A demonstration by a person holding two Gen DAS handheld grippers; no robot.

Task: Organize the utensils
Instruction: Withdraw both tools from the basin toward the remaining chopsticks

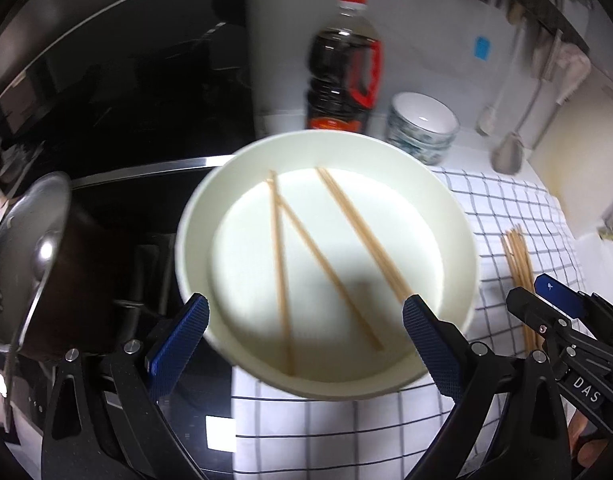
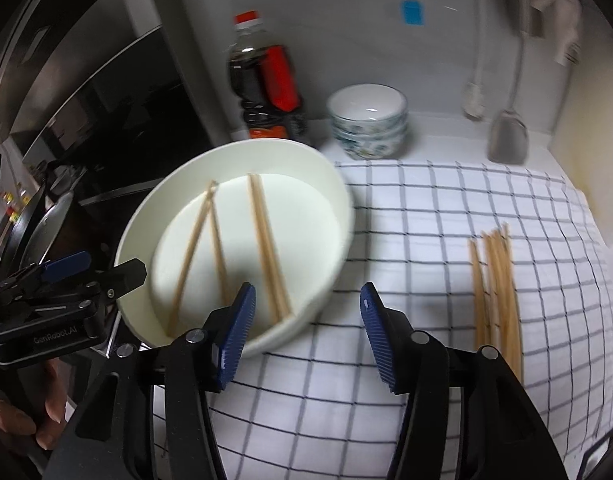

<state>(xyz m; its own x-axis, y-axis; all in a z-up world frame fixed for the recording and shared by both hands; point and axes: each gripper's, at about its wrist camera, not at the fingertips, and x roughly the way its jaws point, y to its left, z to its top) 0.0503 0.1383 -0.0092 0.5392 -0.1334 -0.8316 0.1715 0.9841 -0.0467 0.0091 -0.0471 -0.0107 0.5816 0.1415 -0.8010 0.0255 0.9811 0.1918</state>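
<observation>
A white paper bowl (image 1: 458,240) holds several wooden chopsticks (image 1: 346,256) and rests on the left edge of the checked cloth; it also shows in the right wrist view (image 2: 338,216). My left gripper (image 1: 306,316) is open, its blue pads on either side of the bowl's near rim, apart from it. My right gripper (image 2: 306,308) is open and empty just right of the bowl's near edge. A loose bundle of chopsticks (image 2: 496,284) lies on the cloth to the right and shows in the left wrist view (image 1: 520,264).
A dark sauce bottle (image 2: 262,84) and stacked patterned bowls (image 2: 368,124) stand at the back. Ladles (image 2: 506,136) hang on the wall. A lidded pot (image 1: 38,264) sits on the black hob at left. The checked cloth (image 2: 426,220) covers the counter.
</observation>
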